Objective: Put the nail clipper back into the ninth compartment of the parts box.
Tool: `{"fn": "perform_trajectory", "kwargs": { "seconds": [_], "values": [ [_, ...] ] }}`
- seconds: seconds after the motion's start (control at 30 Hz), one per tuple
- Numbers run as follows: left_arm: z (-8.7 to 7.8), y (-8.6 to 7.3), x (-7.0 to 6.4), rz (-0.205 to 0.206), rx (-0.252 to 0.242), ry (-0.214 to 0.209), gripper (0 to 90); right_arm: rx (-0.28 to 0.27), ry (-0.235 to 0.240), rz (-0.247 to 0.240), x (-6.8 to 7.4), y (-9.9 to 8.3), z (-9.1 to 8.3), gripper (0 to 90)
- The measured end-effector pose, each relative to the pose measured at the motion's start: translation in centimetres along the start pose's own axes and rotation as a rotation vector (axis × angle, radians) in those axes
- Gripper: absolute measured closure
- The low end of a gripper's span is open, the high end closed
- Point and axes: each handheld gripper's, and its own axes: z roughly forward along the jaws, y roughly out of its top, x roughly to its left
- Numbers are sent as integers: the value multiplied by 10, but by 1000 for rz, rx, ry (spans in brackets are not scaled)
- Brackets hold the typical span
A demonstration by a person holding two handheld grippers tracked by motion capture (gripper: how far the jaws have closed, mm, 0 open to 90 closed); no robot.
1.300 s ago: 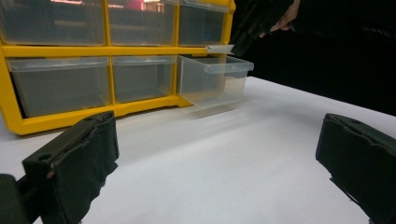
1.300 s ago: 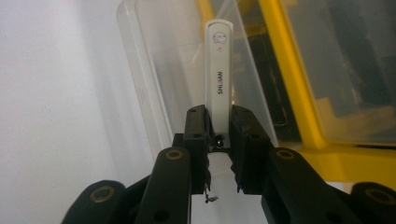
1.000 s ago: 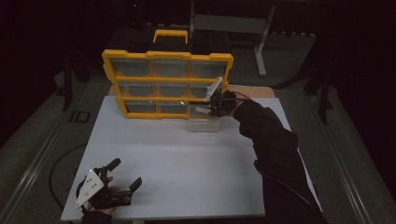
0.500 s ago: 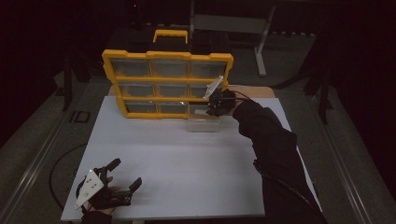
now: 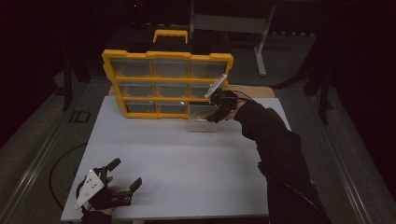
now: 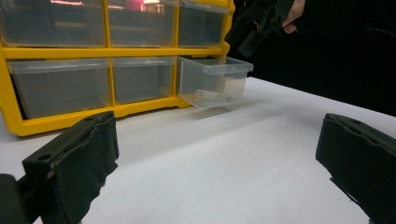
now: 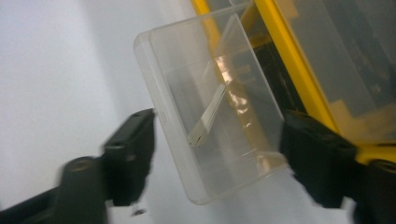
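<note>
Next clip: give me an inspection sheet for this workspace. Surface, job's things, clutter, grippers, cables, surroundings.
Surface: white tabletop, bare in the middle.
Job's things: yellow drawer cabinet stands at the far edge; its bottom-right clear drawer is pulled partway out, with a thin strip-like item lying inside.
Clutter: nothing seen.
Grippers: right gripper hovers above the pulled drawer, fingers open on either side of it in the right gripper view, not touching. Left gripper is at the near left corner, open, holding nothing.
Cables: a black cable runs along the person's right sleeve.
Surroundings: dark room; grey metal frame behind the table.
</note>
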Motion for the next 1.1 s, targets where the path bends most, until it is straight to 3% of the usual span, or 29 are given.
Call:
{"fn": "perform_trajectory", "kwargs": {
  "seconds": [0.1,0.27,0.4,0.53,0.67,0.8,0.93,1.1],
  "values": [
    [0,0,0,1,-1,1,3,6,-12,28,2,-2,1,164],
    [0,0,0,5,-1,0,3,-36,-3,127,3,-7,0,128],
    [1,1,0,2,-2,2,3,-75,2,171,4,-14,-3,93],
    [4,1,-1,4,3,-1,3,-118,-22,186,6,-19,-6,106],
    [5,1,-2,14,6,-4,3,-139,-97,180,7,-22,-9,139],
    [6,1,-2,14,6,-9,3,-172,-77,237,5,-26,-12,132],
    [7,1,-2,9,5,-12,3,-172,-58,261,4,-30,-12,115],
    [7,1,-2,15,6,-16,3,-251,-36,314,4,-35,-18,111]
  ]
}}
